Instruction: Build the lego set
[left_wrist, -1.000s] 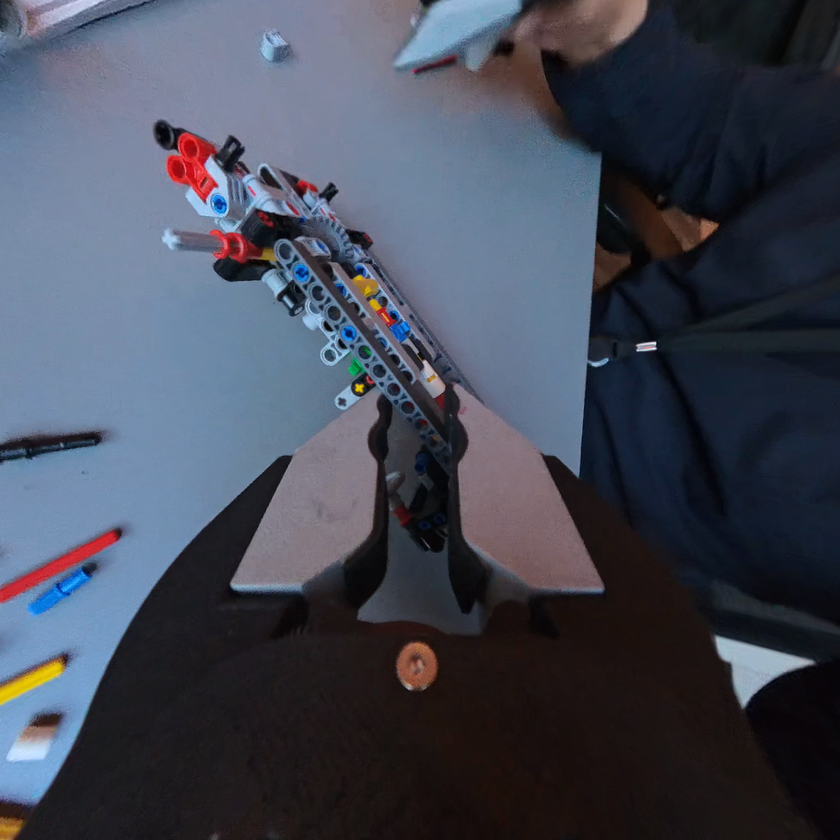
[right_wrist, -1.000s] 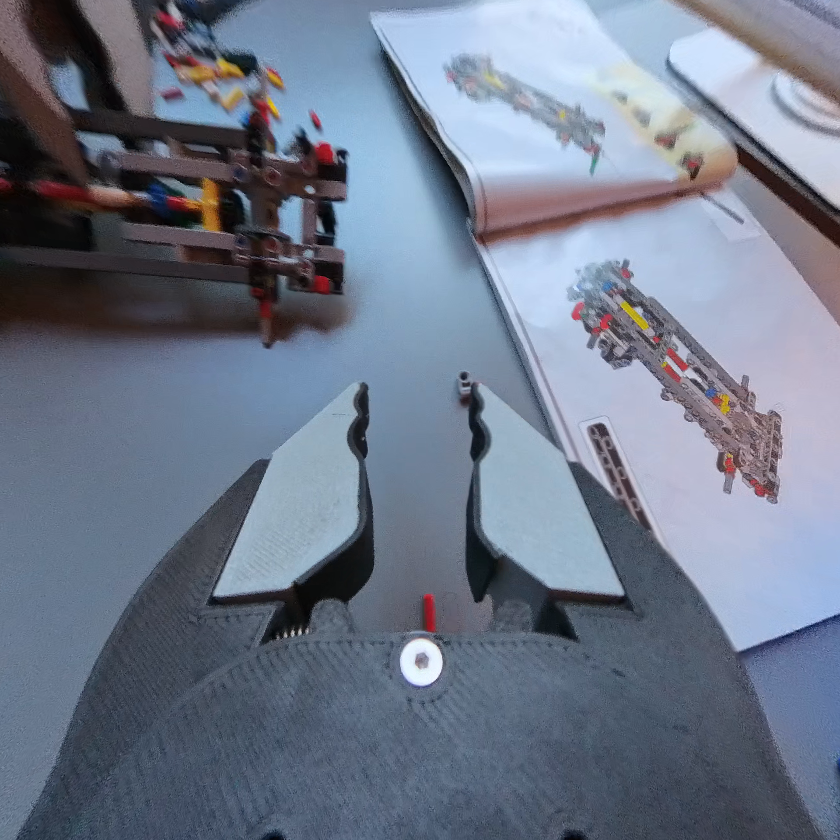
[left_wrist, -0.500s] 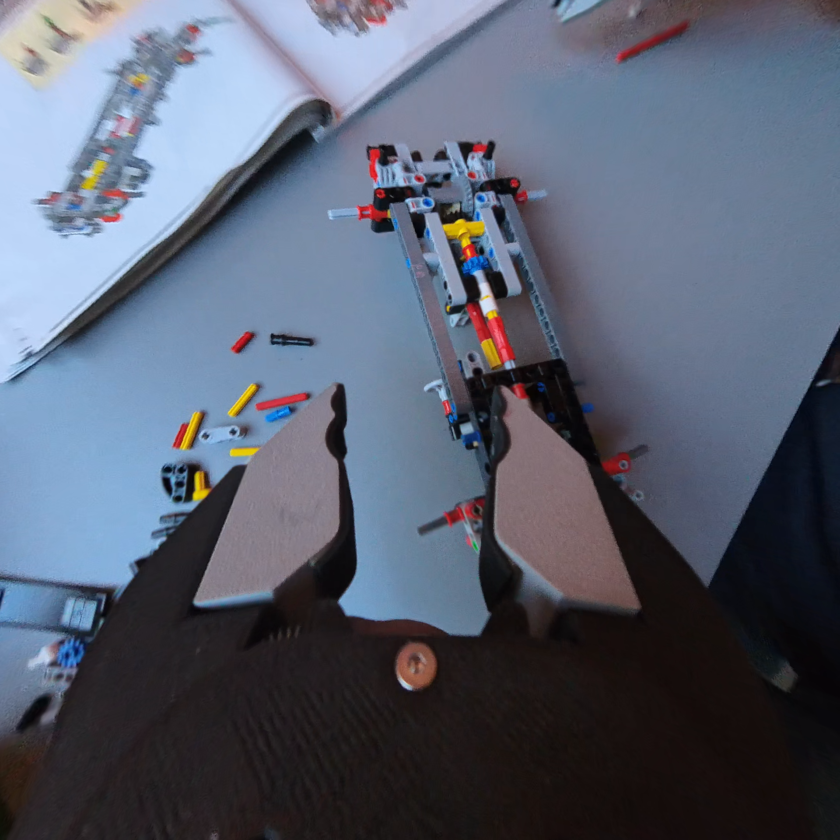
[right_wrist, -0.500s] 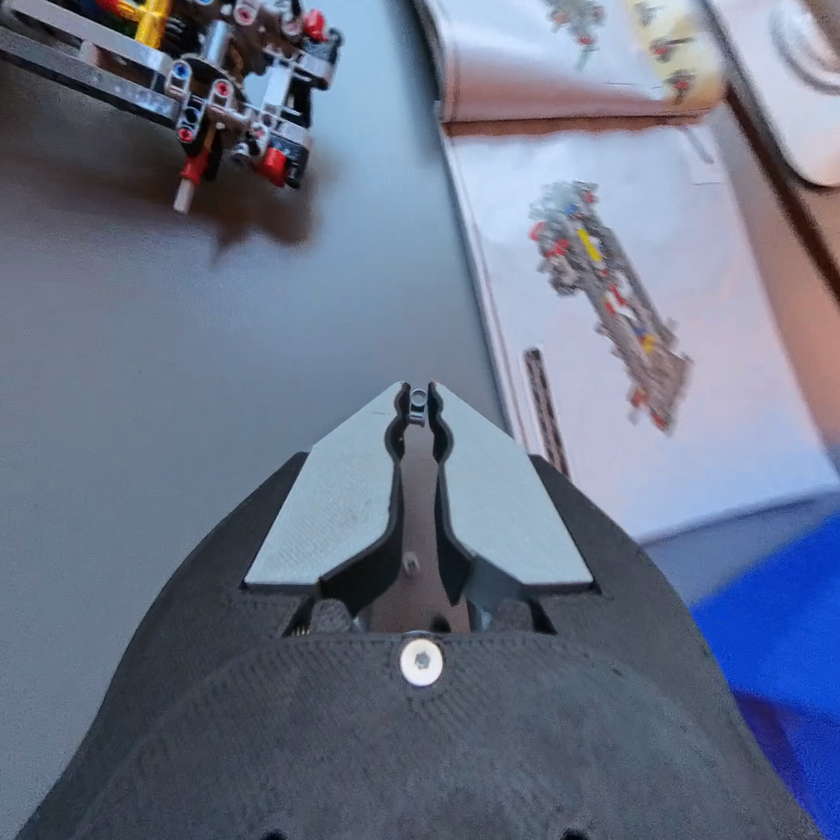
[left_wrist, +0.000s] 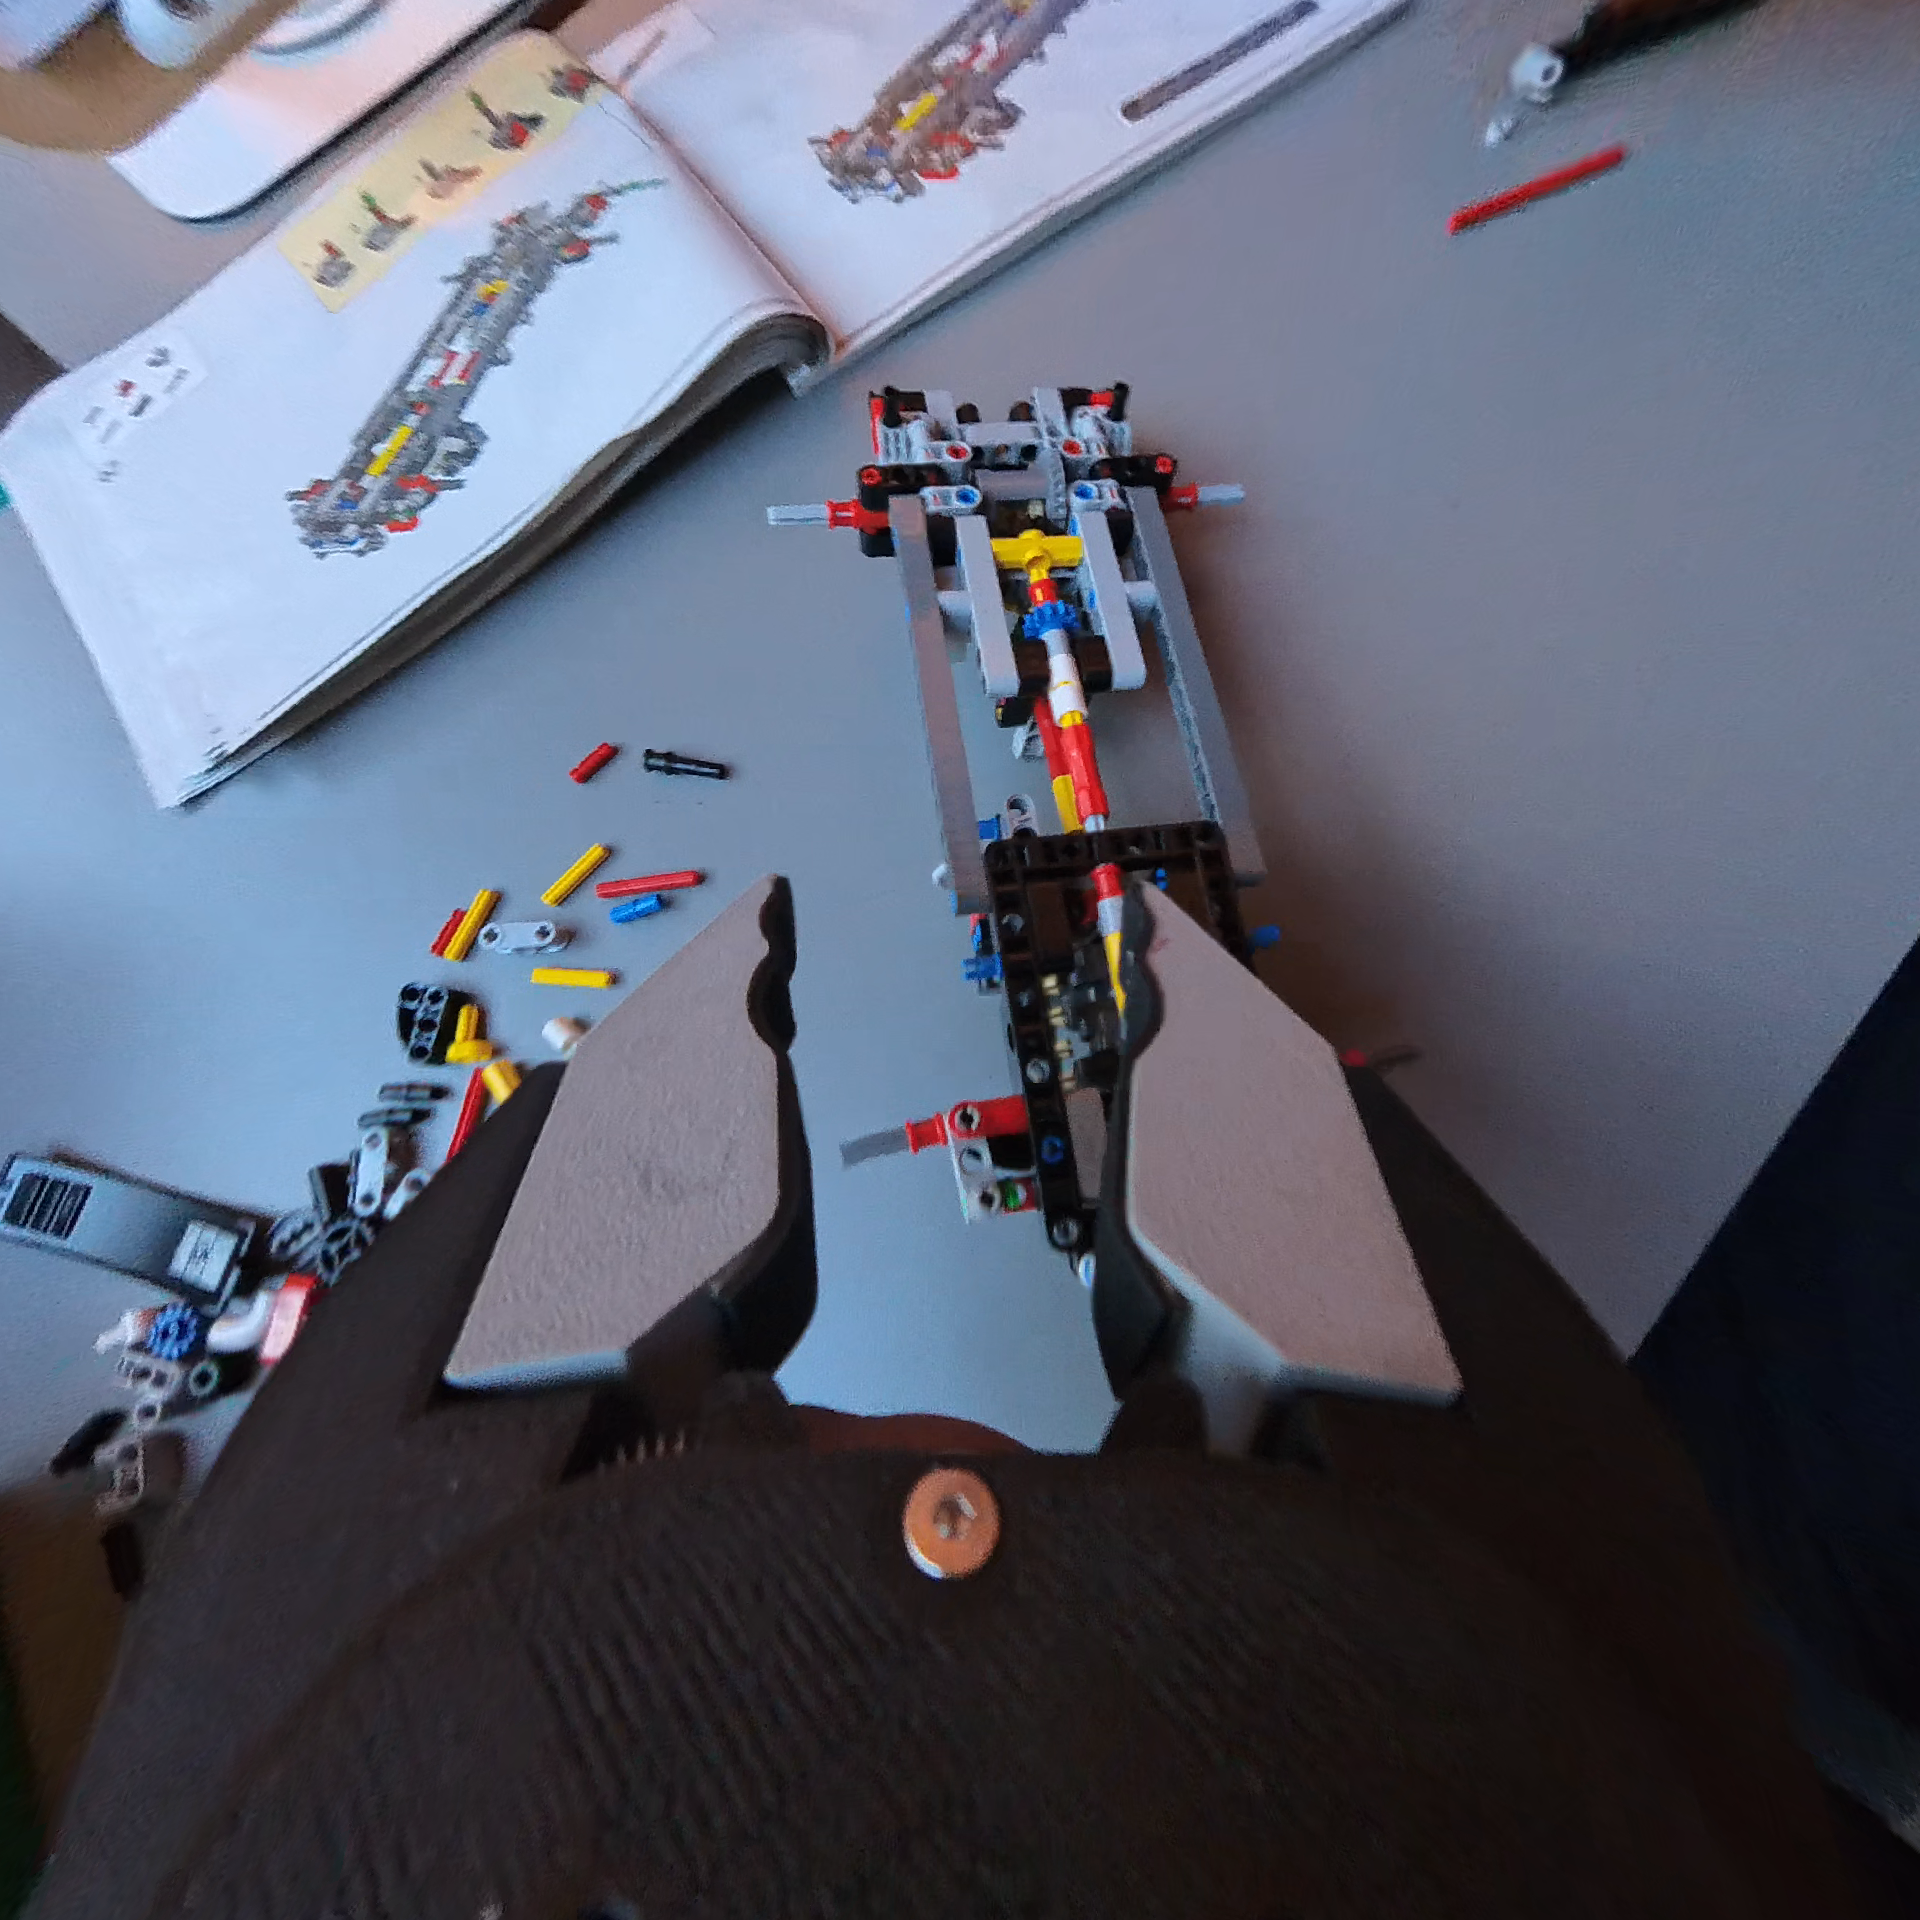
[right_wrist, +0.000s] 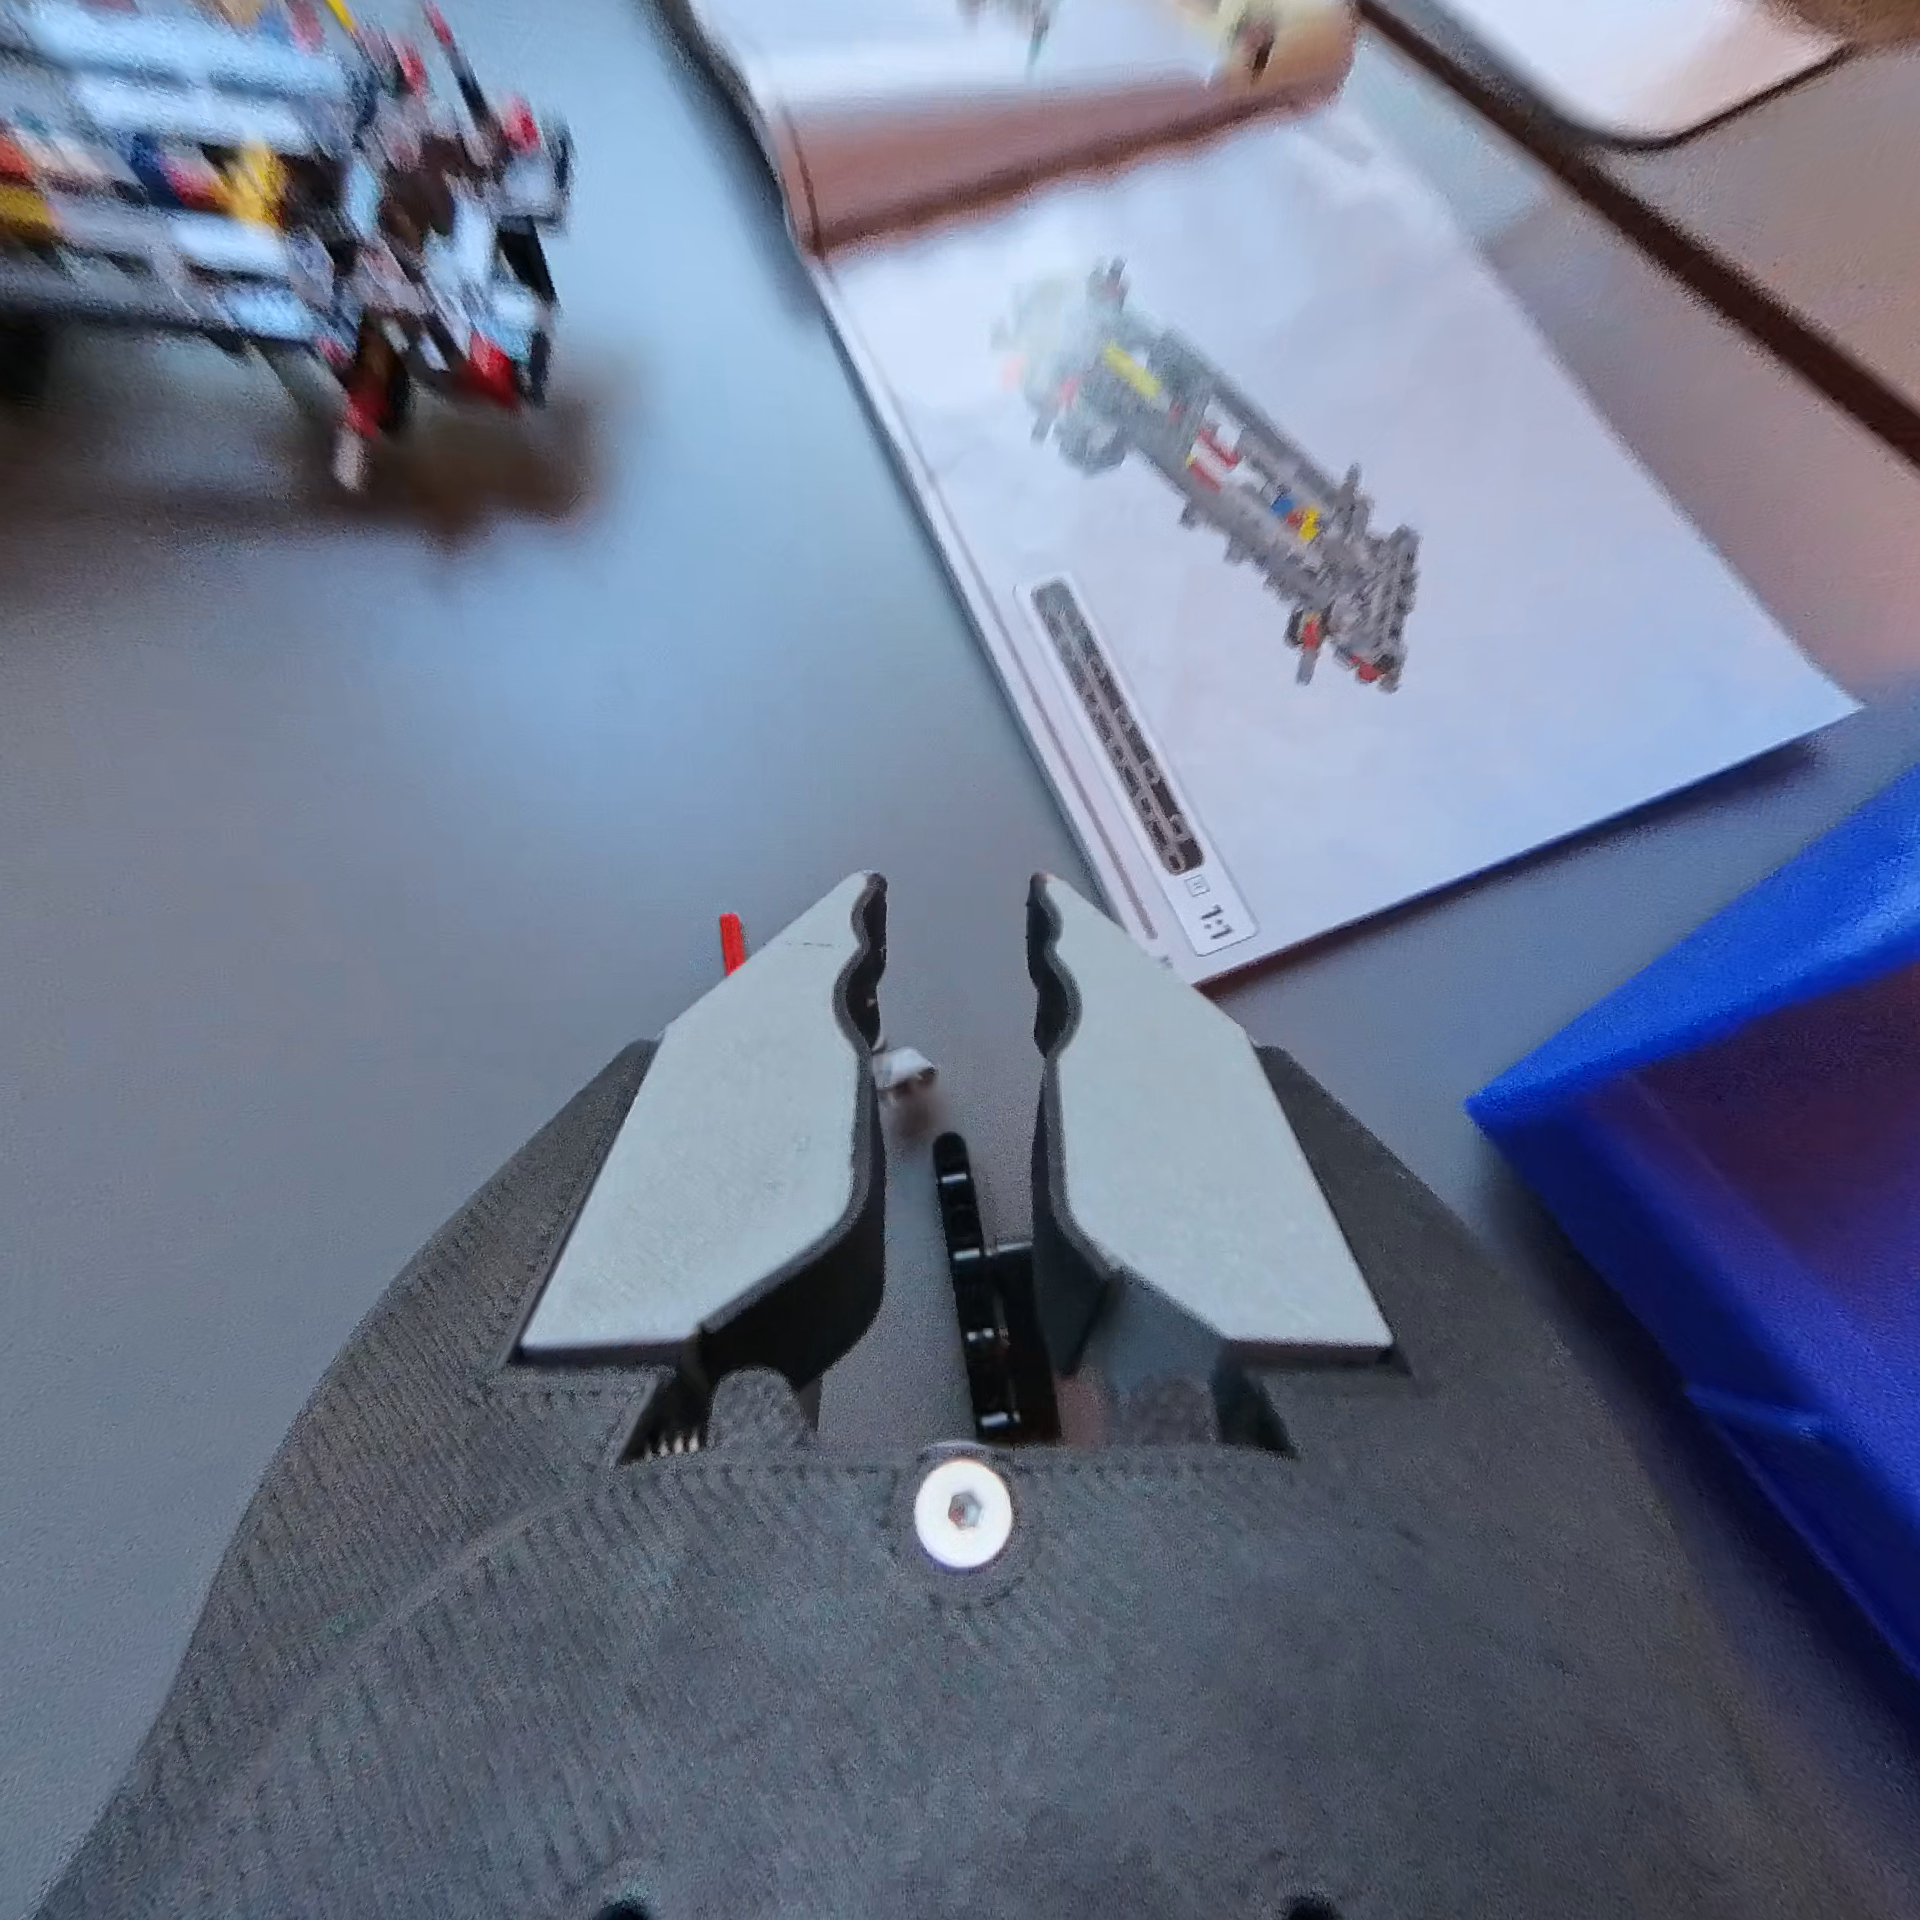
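Left gripper (left_wrist: 961, 914): fingers are set wide apart and nothing is clamped. The right fingertip (left_wrist: 1143, 935) is seen over the black rectangular frame end (left_wrist: 1049, 1039) of a long grey beam-built brick chassis (left_wrist: 1049, 665) with a red and yellow central shaft; whether the pad touches it cannot be told. The chassis lies flat on the grey table (left_wrist: 1507, 727) and runs away toward 12 o'clock.

At 9 to 10 o'clock of the left tips, loose small yellow, red and blue plastic pins (left_wrist: 561, 914) are scattered, with a short black pin (left_wrist: 686, 767) beyond them. Farther out, at 10 to 12 o'clock, an open white instruction booklet (left_wrist: 436, 416) with printed model drawings is laid. A thin red axle (left_wrist: 1538, 189) is noted at 1 o'clock, well apart.

Right gripper (right_wrist: 956, 899): fingers stand at a narrow gap with nothing pressed between the pads. Below them, on the table, a black perforated beam piece (right_wrist: 977, 1278) and a small light-grey connector (right_wrist: 906, 1081) are seen. A small red pin (right_wrist: 731, 940) shows just beside the left fingertip, at 10 o'clock. A blue plastic bin (right_wrist: 1714, 1091) sits at 3 o'clock; the booklet is spread at 1 o'clock; the chassis, blurred, is at 10 o'clock, well apart.
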